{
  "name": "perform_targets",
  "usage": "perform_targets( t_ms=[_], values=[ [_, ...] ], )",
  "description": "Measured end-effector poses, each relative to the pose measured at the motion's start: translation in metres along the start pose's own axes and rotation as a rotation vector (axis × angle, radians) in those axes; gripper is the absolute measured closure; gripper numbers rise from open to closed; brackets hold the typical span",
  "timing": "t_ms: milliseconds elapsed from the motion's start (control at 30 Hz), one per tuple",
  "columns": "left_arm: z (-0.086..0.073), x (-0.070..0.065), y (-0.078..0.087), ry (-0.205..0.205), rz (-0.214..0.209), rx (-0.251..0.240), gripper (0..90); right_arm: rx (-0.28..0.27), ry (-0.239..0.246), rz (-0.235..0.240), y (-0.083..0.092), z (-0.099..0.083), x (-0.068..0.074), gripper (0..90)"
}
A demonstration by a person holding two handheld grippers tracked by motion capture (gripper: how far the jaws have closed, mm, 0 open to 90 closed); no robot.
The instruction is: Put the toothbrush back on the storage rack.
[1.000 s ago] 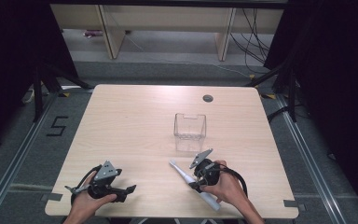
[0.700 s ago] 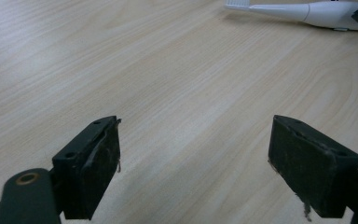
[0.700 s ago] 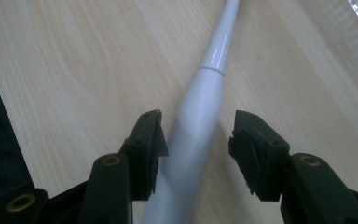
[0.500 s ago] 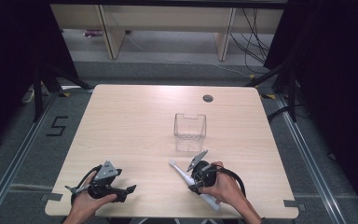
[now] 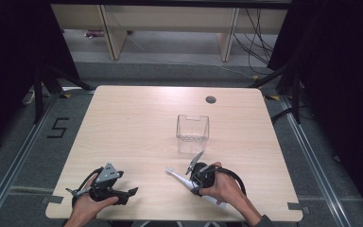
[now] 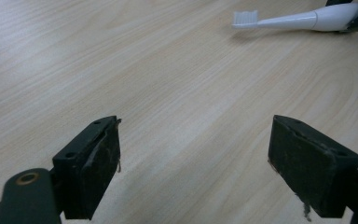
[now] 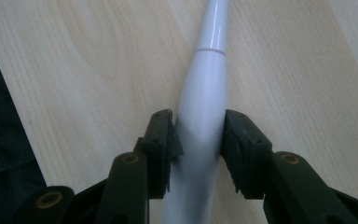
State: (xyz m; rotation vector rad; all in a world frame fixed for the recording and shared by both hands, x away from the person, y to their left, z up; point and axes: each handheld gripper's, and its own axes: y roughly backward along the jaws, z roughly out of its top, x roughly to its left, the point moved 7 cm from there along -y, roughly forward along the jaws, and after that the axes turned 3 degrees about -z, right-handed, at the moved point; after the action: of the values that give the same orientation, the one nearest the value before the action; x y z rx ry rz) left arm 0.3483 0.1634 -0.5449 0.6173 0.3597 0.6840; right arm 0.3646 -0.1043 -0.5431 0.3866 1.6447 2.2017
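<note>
White electric toothbrush (image 7: 204, 102) flat on desk (image 5: 137, 127), near front edge, handle clamped between jaws of right hand-held gripper (image 7: 199, 140). Left hand-held gripper (image 6: 193, 163) well apart, jaws wide, nothing between. Clear plastic box (image 5: 192, 128) mid-desk.

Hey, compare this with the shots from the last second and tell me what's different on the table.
Almost nothing visibly changed. The right tool remains closed on the white electric toothbrush near the front edge, with at most a slight shift of the hand. The left tool stays open and empty at the front left, and the clear plastic box sits where it was mid-table.
</note>
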Motion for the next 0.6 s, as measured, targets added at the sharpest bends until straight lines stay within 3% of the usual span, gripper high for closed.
perform_targets(
  t_ms=[100, 133, 167, 200, 300, 400, 600],
  values=[
    [-0.0002, 0.0001, 0.0005, -0.010, 0.003, 0.007, 16.4, 0.030, 0.022, -0.013, -0.0001, 0.0010, -0.0016, 64.4],
    [-0.0002, 0.0001, 0.0004, -0.010, 0.003, 0.007, 16.4, 0.057, 0.002, -0.012, 0.0005, -0.0001, -0.0006, 64.6],
    [-0.0001, -0.0002, 0.0000, -0.004, 0.003, 0.004, 16.4, 0.057, 0.036, -0.004, -0.0003, 0.0012, -0.0017, 64.7],
    [-0.0004, 0.0000, 0.0004, -0.002, 0.004, 0.007, 16.4, 0.079, 0.010, -0.007, -0.0001, 0.0006, -0.0008, 64.8],
    [0.0000, -0.0004, 0.0005, 0.005, 0.005, 0.000, 16.4, 0.098, 0.046, -0.005, -0.0017, 0.0028, -0.0015, 65.2],
    [-0.0003, 0.0003, 0.0007, -0.012, 0.002, 0.008, 16.4, 0.129, 0.047, -0.005, -0.0013, 0.0041, -0.0003, 65.2],
    [-0.0003, -0.0001, 0.0009, -0.008, 0.001, 0.007, 16.4, 0.170, 0.062, -0.009, -0.0020, 0.0058, 0.0005, 65.2]
  ],
)
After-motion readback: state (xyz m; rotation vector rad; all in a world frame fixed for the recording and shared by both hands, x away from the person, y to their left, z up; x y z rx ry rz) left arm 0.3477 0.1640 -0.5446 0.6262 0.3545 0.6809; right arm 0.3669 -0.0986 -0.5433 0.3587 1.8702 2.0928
